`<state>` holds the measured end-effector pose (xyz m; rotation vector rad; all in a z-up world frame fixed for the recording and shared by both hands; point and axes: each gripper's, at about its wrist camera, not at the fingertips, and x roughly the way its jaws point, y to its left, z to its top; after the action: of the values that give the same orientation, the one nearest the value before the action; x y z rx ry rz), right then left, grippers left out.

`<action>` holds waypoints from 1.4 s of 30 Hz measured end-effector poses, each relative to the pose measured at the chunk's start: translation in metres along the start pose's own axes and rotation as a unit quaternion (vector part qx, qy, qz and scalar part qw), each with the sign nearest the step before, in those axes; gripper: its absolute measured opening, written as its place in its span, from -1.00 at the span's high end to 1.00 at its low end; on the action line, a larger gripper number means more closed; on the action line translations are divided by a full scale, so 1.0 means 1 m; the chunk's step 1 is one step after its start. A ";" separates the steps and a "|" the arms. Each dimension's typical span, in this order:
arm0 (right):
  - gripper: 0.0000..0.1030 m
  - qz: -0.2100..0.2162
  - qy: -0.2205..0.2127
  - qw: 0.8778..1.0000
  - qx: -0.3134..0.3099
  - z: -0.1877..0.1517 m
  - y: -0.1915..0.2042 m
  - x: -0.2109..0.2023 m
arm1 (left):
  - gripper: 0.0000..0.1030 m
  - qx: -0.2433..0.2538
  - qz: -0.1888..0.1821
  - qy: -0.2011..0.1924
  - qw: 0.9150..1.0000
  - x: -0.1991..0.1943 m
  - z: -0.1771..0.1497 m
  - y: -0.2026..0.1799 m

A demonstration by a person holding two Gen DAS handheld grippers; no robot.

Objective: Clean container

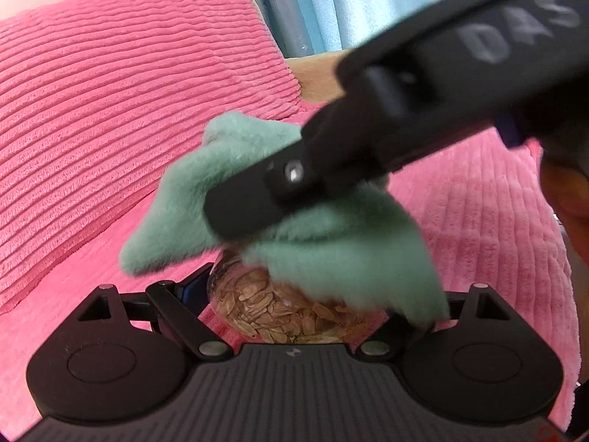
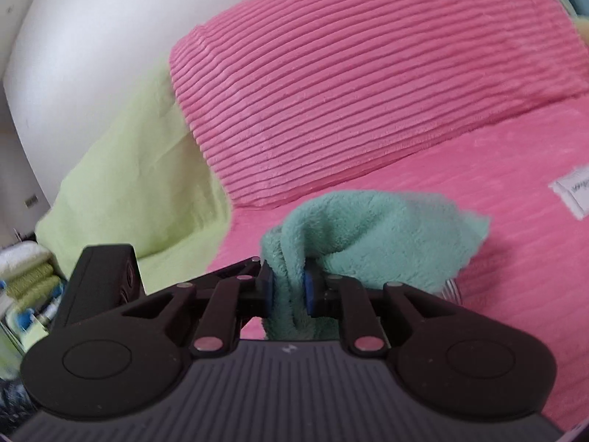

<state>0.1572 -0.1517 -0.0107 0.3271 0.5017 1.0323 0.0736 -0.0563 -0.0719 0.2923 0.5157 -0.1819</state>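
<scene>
A clear round container (image 1: 291,311) filled with pale seeds sits between the fingers of my left gripper (image 1: 294,294), which is shut on it. One blue pad (image 1: 188,288) shows at its left; the other side is hidden by cloth. A teal fluffy cloth (image 1: 331,243) drapes over the container's top. My right gripper (image 1: 235,213) comes in from the upper right and presses the cloth down onto the container. In the right wrist view that gripper (image 2: 289,291) is shut on a bunched fold of the teal cloth (image 2: 375,235). The container is hidden beneath the cloth there.
A pink ribbed cushion (image 1: 121,110) leans behind a pink plush cover (image 2: 497,243) with a white label (image 2: 574,191). A lime-green fabric (image 2: 140,184) lies at the left, blue curtains (image 1: 353,3) hang behind, and folded towels (image 2: 25,269) sit low at the far left.
</scene>
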 end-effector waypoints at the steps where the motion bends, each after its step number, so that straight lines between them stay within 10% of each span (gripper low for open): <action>1: 0.76 -0.002 0.000 1.000 -0.003 0.000 0.001 0.001 | -0.70 0.003 0.001 0.000 1.000 0.001 0.001 0.001; 14: 0.78 -0.044 -0.034 0.998 0.036 0.008 -0.030 -0.005 | -0.71 -0.026 -0.009 0.009 1.000 0.023 0.009 0.040; 25: 0.78 -0.047 -0.025 0.998 0.040 0.004 -0.034 -0.013 | -0.75 -0.132 -0.090 0.015 0.987 0.039 0.005 0.100; 34: 0.78 -0.045 -0.023 0.997 0.051 0.004 -0.038 -0.019 | -0.67 -0.106 -0.111 0.007 0.988 0.043 0.008 0.111; 42: 0.77 -0.051 -0.021 0.996 0.065 0.004 -0.038 -0.023 | -0.66 -0.003 -0.067 0.000 0.998 0.017 0.006 0.048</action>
<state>0.1780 -0.1907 -0.0200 0.4346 0.5429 0.8940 0.1027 -0.0146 -0.0643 0.2517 0.5357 -0.3111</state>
